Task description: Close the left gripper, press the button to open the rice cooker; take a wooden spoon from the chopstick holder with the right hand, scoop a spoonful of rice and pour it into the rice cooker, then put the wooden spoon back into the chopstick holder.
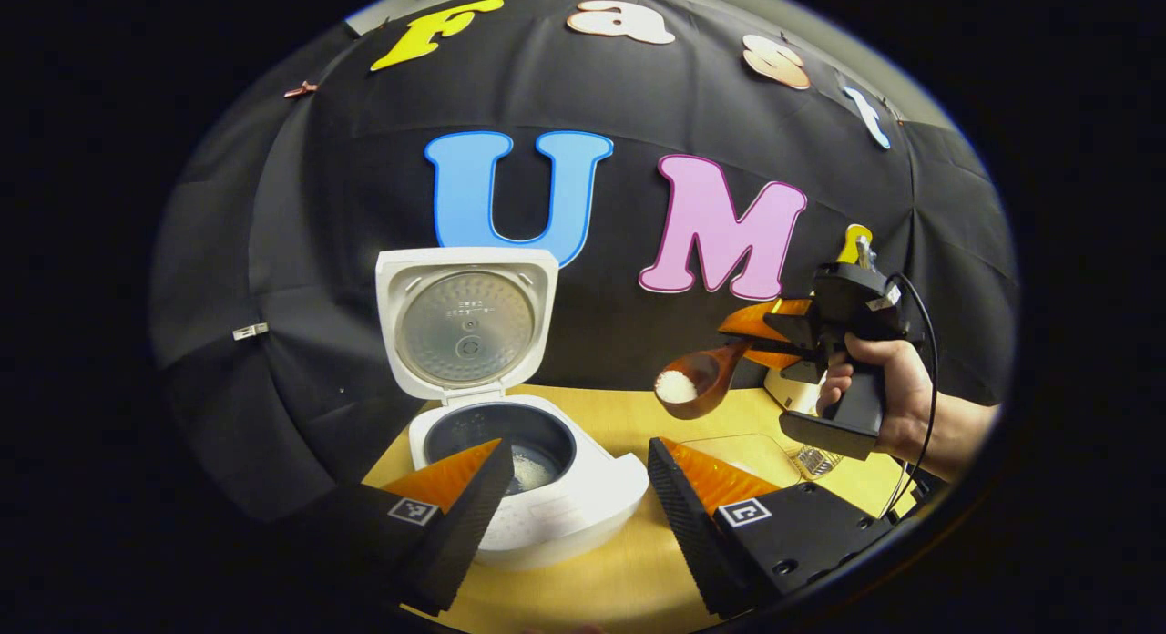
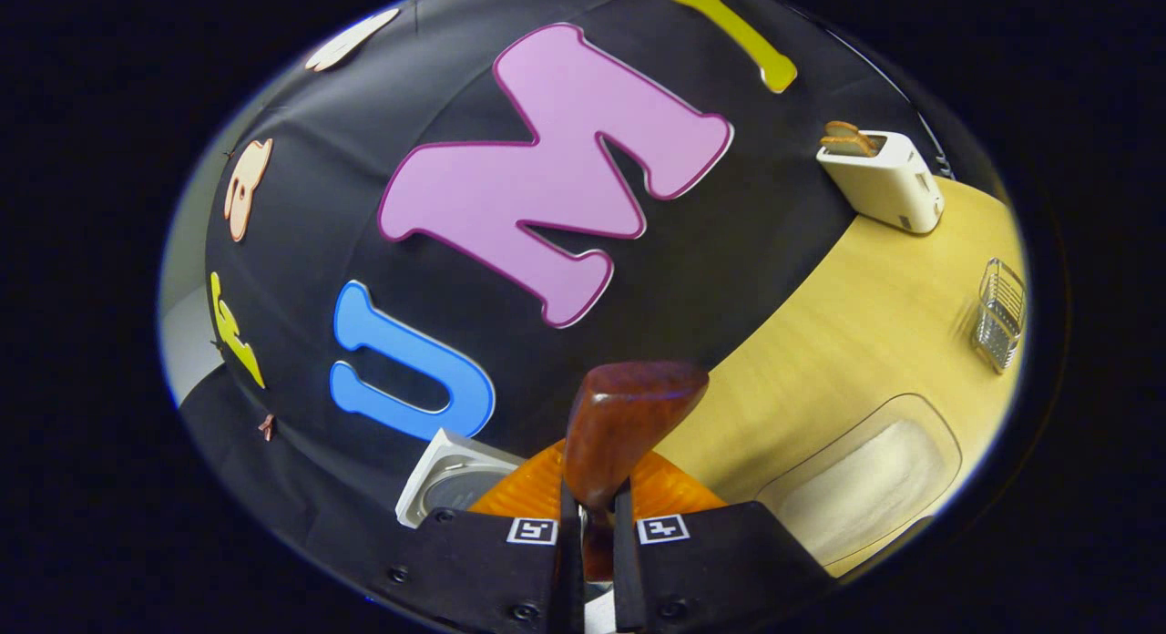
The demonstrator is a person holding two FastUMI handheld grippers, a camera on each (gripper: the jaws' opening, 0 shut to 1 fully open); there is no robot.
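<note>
Rice cooker (image 1: pixel 510 415) sits on the left of the wooden table (image 1: pixel 629 579), its white lid (image 1: pixel 466 322) thrown up and back against the black cloth wall, the dark inner pot (image 1: pixel 501 438) open with a little pale rice at the bottom. The left gripper (image 1: pixel 574 516) hangs just in front of it, released, its two fingers (image 1: pixel 692 516) standing well apart with the cooker's near rim showing between them; it grasps nothing. Further right, a hand (image 1: pixel 888 393) holds the right gripper (image 1: pixel 761 333) up above the table, and this one is clenched on the handle of the wooden spoon (image 1: pixel 697 379). The spoon's bowl points left toward the cooker, tilted a little, with a small white heap of rice (image 1: pixel 676 386) in it; it is in the air, to the right of the cooker and not over the pot. In the right gripper view the same spoon (image 2: pixel 619 424) is pinched between the two fingers (image 2: pixel 565 561), which press on it from both sides, its back turned up toward the camera, with a corner of the cooker's lid (image 2: pixel 451 484) beyond it. Under the raised gripper lies a clear tray (image 2: pixel 865 484) of rice, flat on the table. Beside it stands the wire chopstick holder (image 2: pixel 1000 313), upright, and at the far right edge a white toaster (image 2: pixel 882 178) with a slice of bread in its slot.
</note>
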